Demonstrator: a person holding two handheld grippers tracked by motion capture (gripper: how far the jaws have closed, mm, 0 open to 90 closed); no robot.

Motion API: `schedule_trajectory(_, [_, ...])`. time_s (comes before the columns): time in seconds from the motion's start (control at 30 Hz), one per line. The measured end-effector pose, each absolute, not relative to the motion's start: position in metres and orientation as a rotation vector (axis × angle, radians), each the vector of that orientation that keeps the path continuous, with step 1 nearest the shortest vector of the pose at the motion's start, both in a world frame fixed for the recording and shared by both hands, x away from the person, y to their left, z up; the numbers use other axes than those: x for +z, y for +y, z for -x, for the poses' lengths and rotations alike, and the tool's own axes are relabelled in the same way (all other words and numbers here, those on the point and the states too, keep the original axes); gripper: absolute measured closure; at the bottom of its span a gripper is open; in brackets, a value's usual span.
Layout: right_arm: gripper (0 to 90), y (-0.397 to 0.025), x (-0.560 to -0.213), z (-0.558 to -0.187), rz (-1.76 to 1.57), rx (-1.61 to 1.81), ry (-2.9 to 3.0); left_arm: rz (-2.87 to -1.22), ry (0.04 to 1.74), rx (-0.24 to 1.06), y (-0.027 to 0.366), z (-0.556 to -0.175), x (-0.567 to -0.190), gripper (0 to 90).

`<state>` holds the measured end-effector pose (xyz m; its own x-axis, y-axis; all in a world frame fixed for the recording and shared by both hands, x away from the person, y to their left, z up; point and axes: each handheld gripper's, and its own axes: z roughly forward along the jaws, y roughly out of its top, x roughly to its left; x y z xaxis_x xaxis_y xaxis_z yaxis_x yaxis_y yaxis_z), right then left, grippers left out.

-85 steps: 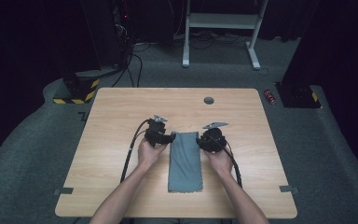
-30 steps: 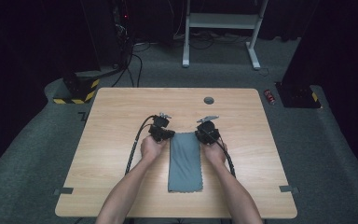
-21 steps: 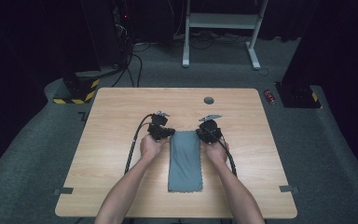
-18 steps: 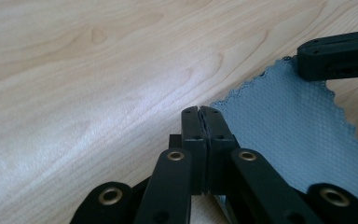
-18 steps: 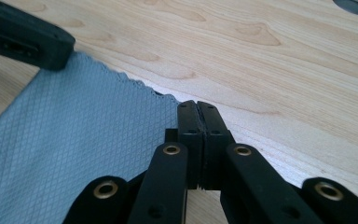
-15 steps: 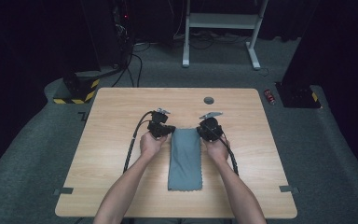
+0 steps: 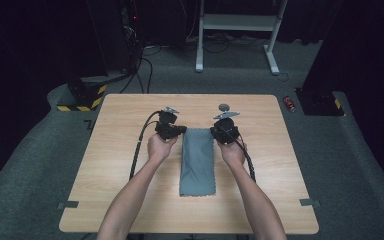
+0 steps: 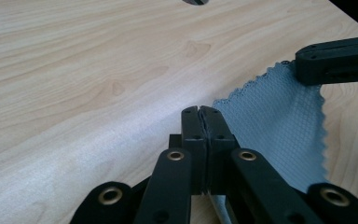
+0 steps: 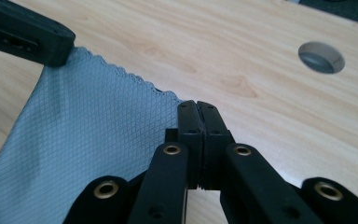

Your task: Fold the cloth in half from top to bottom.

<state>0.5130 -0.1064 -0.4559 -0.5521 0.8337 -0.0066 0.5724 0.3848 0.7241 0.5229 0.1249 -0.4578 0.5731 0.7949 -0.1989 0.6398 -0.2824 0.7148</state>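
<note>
Step in hand: fold of the grey cloth [image 7: 198, 161], which lies lengthwise mid-surface [image 7: 115, 165]. The left claw [image 8: 199, 112] and right claw [image 9: 197, 106] are each clenched on a far corner. Next move, as judged: lift both corners evenly and carry them toward the near edge.

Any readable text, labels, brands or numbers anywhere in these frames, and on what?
No readable text in any view.
Grey cloth: a woven diamond pattern, no label.
Left tool and right tool: black jaws with brass rivets, no markings.
Base beside the table: yellow and black hazard stripes, no words.
</note>
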Motion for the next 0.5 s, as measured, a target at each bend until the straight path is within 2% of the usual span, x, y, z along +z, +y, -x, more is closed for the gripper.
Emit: schedule_trajectory(0.5, [89.0,-0.11,-0.477,-0.496,-1.197,0.988,2.33,-2.049,1.127,0.216,0.128,-0.505,-0.482,89.0])
